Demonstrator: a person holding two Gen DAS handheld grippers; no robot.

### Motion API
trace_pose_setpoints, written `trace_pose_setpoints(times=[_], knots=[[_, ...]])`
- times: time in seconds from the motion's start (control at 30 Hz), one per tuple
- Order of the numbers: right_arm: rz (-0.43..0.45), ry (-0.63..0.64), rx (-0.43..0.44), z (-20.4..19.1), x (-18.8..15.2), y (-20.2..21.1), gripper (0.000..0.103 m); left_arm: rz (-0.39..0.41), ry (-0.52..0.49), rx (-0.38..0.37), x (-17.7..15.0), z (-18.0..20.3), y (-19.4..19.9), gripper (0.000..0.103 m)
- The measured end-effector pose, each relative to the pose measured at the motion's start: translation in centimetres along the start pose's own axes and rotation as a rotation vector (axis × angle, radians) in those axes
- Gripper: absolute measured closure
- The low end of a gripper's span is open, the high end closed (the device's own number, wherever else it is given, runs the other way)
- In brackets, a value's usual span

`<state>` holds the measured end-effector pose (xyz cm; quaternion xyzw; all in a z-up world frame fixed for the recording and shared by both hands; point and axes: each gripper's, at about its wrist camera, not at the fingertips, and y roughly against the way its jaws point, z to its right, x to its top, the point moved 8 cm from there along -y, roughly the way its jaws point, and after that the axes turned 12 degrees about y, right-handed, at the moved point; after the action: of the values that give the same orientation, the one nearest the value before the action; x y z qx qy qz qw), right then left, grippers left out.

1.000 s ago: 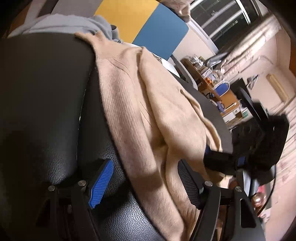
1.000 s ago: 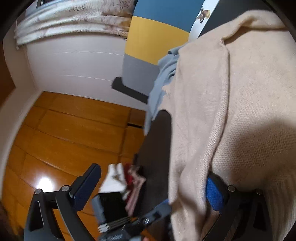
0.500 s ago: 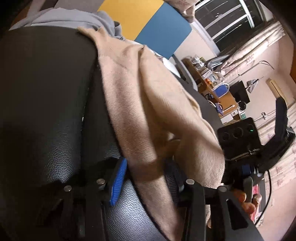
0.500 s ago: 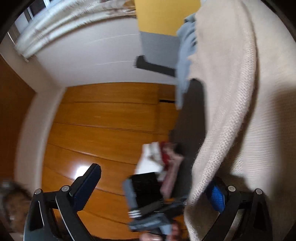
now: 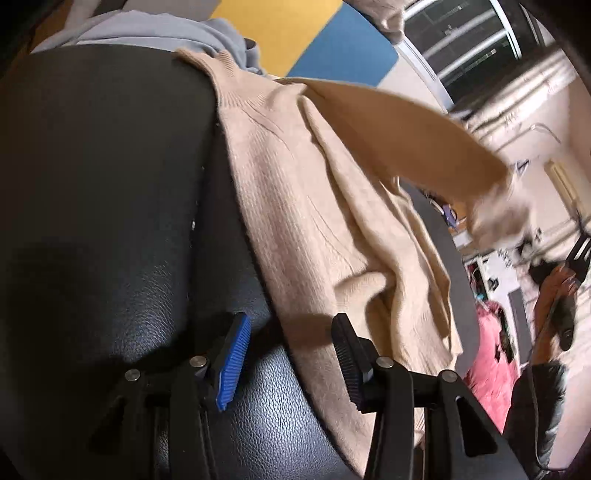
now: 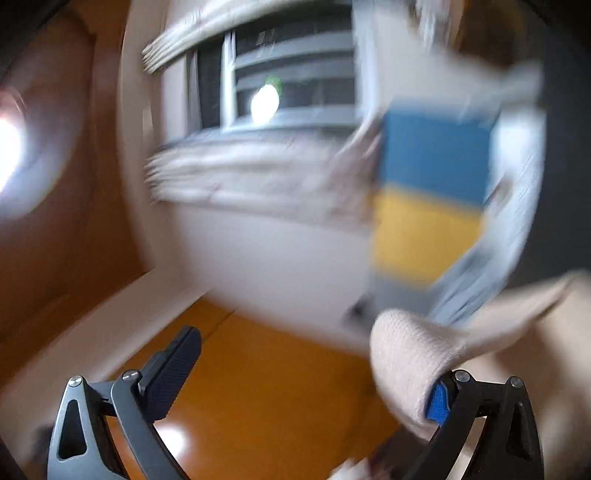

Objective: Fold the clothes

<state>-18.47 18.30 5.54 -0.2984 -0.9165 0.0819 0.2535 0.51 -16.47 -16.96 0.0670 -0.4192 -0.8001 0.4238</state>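
A beige knit sweater (image 5: 314, 221) lies over a black leather surface (image 5: 103, 221). My left gripper (image 5: 288, 354) is open, its jaws astride the sweater's lower edge without closing on it. One sleeve (image 5: 406, 140) is lifted into the air toward the right. In the right wrist view, heavily blurred, my right gripper (image 6: 306, 376) is open wide; the beige sleeve end (image 6: 413, 354) is draped over its right finger (image 6: 439, 398).
A grey garment (image 5: 147, 33) lies at the far end of the black surface, by a yellow and blue panel (image 5: 295, 40). A person's hand (image 5: 554, 295) and pink clothing (image 5: 491, 354) show at right. Orange wood floor (image 6: 277, 369) lies below the right gripper.
My left gripper narrowed onto the sweater's edge, then opened somewhat again. My right gripper swung up and away fast, carrying the sleeve into the air.
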Motion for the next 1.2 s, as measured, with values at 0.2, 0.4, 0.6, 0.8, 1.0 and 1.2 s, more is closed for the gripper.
trace_pose_setpoints(times=[0.2, 0.4, 0.6, 0.8, 1.0, 1.2], knots=[[-0.302, 0.316, -0.566, 3.6, -2.6, 3.4, 0.0, -0.032, 0.004, -0.013, 1.2, 1.7, -1.6, 0.054], [-0.755, 0.52, -0.63, 7.2, -13.6, 1.0, 0.0, -0.004, -0.098, 0.061, 2.2, 3.9, -3.6, 0.059], [-1.005, 0.387, -0.793, 14.0, -18.1, 1.5, 0.0, -0.029, -0.153, 0.117, 2.9, 2.7, -4.1, 0.094], [-1.019, 0.195, -0.478, 9.7, -23.4, 4.1, 0.0, 0.041, -0.225, 0.337, 7.7, -1.3, -1.7, 0.096], [-0.962, 0.245, -0.464, 7.4, -26.3, 5.6, 0.0, 0.25, -0.126, 0.462, 14.5, -5.7, 6.4, 0.093], [-0.57, 0.37, -0.88, 7.0, -15.4, 12.4, 0.0, 0.248, -0.143, 0.302, 10.6, -6.5, 11.3, 0.083]])
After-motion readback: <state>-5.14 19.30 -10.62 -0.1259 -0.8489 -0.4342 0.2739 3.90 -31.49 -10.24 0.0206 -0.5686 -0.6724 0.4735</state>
